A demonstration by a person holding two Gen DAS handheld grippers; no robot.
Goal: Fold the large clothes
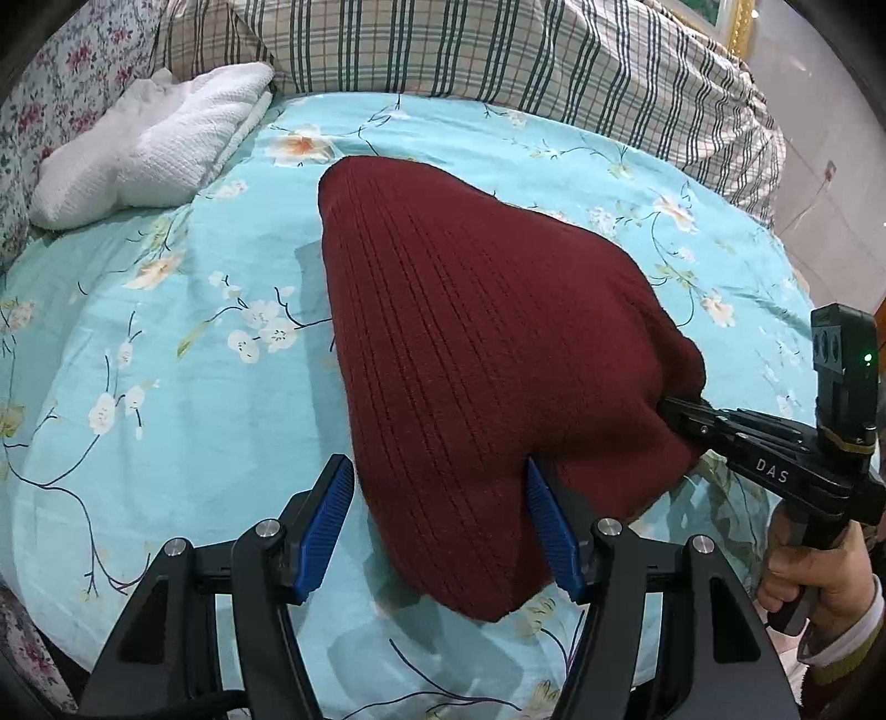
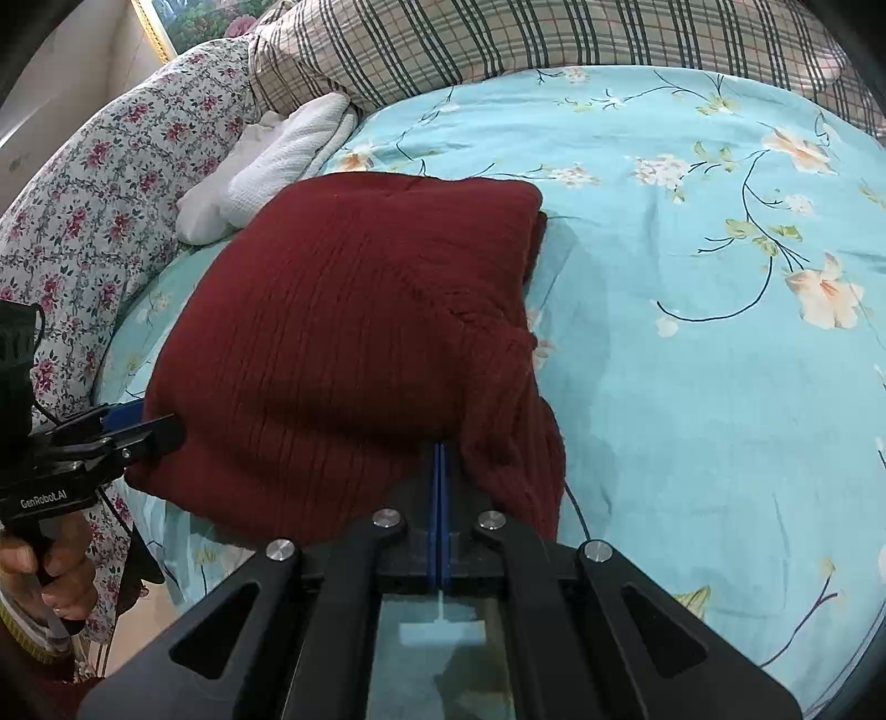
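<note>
The thick, soft maroon sweater [image 1: 487, 343], folded on the bed [image 1: 166, 343], hangs limp at its near edge, where the right claw [image 2: 438, 459] pinches it tight and the left claw [image 1: 440, 515] straddles it, jaws wide.

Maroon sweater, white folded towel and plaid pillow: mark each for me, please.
maroon sweater [image 2: 343, 310], right wrist view, middle of its ribbed top layer.
white folded towel [image 1: 166, 144], left wrist view, centre of its textured upper face.
plaid pillow [image 1: 443, 50], left wrist view, middle of its front.
</note>
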